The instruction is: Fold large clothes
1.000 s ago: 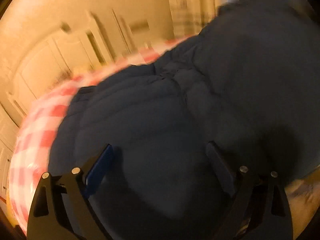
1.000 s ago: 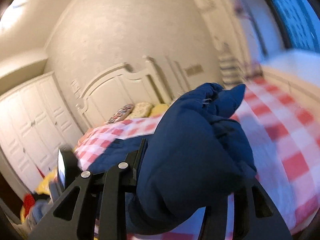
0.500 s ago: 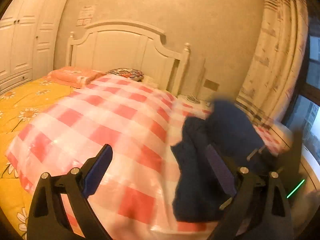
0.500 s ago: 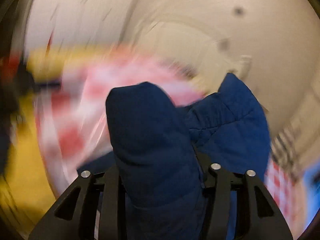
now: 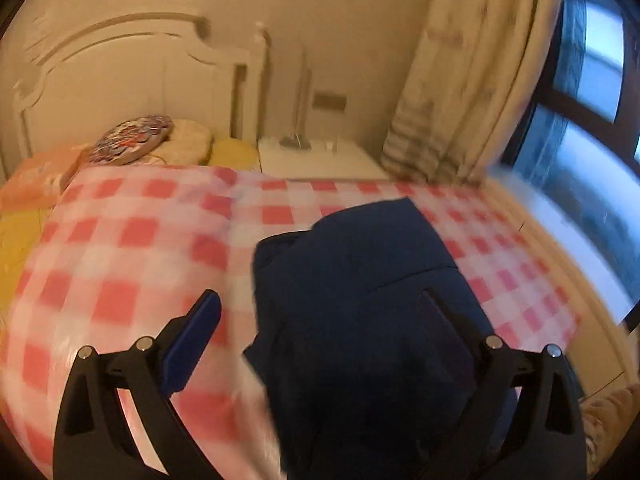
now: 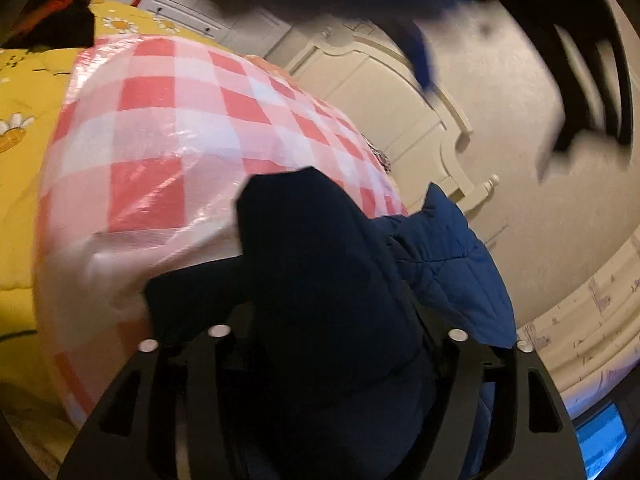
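A dark blue quilted jacket (image 5: 360, 280) lies bundled on the pink checked bed cover (image 5: 140, 240). My left gripper (image 5: 318, 296) hovers above it, its jaws wide and still opening. Its left finger is over the cover and its right finger over the jacket, with no pad pressing on the fabric. In the right wrist view the jacket (image 6: 320, 260) bulges up between the jaws of my right gripper (image 6: 332, 280), which are opening. The fabric fills the gap and hides the pads. The left gripper's blue pad (image 6: 420, 60) shows blurred at the top of that view.
A white headboard (image 5: 120, 64) and pillows (image 5: 152, 144) stand at the far end of the bed. A nightstand (image 5: 316, 156), curtain (image 5: 460, 80) and window (image 5: 592, 120) are at the right. A yellow daisy blanket (image 6: 24, 80) lies beside the checked cover.
My left gripper has lifted off the jacket and drawn back, so the bed shows. My right gripper has rolled, brought its bunch of jacket down onto the bed, and its fingers stand wider apart.
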{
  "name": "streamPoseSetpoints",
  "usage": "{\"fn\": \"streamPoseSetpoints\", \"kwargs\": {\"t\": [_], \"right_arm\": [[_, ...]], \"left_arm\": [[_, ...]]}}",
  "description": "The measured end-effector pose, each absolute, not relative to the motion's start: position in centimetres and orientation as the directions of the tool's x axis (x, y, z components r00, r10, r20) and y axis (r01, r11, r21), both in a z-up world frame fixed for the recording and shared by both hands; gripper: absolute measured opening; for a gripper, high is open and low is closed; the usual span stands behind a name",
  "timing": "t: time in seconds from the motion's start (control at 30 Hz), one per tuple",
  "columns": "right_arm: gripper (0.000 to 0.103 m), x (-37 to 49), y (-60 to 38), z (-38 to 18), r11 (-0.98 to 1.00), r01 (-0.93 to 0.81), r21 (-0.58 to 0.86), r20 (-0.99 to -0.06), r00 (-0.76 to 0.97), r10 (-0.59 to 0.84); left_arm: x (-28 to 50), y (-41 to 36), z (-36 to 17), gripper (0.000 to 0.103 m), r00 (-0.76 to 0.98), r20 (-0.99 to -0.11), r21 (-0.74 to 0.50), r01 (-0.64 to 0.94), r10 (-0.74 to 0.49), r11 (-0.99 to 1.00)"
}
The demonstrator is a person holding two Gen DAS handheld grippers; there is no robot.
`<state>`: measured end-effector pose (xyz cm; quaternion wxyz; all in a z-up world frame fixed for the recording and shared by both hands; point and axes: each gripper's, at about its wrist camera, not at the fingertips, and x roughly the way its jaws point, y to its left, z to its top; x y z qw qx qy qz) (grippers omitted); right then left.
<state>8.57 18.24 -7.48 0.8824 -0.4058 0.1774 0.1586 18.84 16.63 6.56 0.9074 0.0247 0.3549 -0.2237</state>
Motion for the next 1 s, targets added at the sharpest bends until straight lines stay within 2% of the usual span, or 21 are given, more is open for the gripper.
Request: {"fn": "streamPoseSetpoints", "kwargs": {"t": [0.07, 0.13, 0.2, 0.3, 0.4, 0.5, 0.57, 0.6, 0.63, 0.7, 0.87, 1.0], "right_arm": [[0.086, 6.8, 17.8, -6.7, 0.585, -0.475, -0.657, -0.453, 0.87, 0.196], [0.086, 5.8, 17.0, -5.6, 0.581, -0.528, -0.62, -0.481, 0.84, 0.251], [0.074, 4.9, 14.3, -2.8, 0.628, -0.602, -0.493, -0.5, 0.787, 0.362], [0.072, 4.7, 8.7, 1.2, 0.71, -0.634, -0.306, -0.451, 0.753, 0.478], [0.072, 5.7, 2.8, 3.4, 0.807, -0.575, -0.134, -0.409, 0.774, 0.484], [0.072, 7.9, -0.6, 2.5, 0.864, -0.502, -0.037, -0.453, 0.779, 0.434], [0.072, 9.1, -0.7, 0.6, 0.861, -0.509, -0.015, -0.517, 0.741, 0.429], [0.072, 9.8, 0.0, -1.4, 0.844, -0.537, -0.011, -0.585, 0.687, 0.43], [0.074, 10.2, 1.0, -2.4, 0.838, -0.544, -0.054, -0.598, 0.689, 0.409], [0.079, 9.3, 2.0, -3.9, 0.815, -0.55, -0.182, -0.568, 0.736, 0.369], [0.08, 9.6, 2.0, -4.5, 0.796, -0.571, -0.2, -0.576, 0.726, 0.375], [0.081, 9.6, 1.5, -4.9, 0.79, -0.579, -0.201, -0.562, 0.729, 0.391]], "left_arm": [[20.7, 13.5, 5.9, 0.098, 0.615, -0.705, -0.054, 0.45, -0.354, 0.891], [21.8, 10.8, 4.8, 0.098, 0.594, -0.736, 0.002, 0.481, -0.324, 0.877], [22.2, 9.1, 3.5, 0.098, 0.594, -0.754, 0.053, 0.482, -0.282, 0.874], [22.2, 8.5, 1.8, 0.098, 0.618, -0.755, 0.122, 0.46, -0.218, 0.879], [22.8, 9.7, 1.2, 0.098, 0.611, -0.758, 0.081, 0.432, -0.226, 0.898], [22.7, 10.9, 0.4, 0.098, 0.618, -0.751, 0.048, 0.403, -0.232, 0.914], [22.0, 11.2, -0.6, 0.099, 0.644, -0.732, 0.062, 0.388, -0.222, 0.919], [21.4, 11.4, -1.2, 0.1, 0.671, -0.71, 0.073, 0.372, -0.214, 0.925], [21.1, 11.5, -1.4, 0.101, 0.685, -0.698, 0.079, 0.364, -0.209, 0.928], [20.2, 11.9, -2.3, 0.101, 0.726, -0.66, 0.092, 0.335, -0.194, 0.938], [19.3, 13.6, -3.5, 0.101, 0.766, -0.615, 0.04, 0.267, -0.187, 0.963], [18.9, 13.7, -3.7, 0.101, 0.797, -0.589, 0.064, 0.212, -0.134, 0.975]]}}
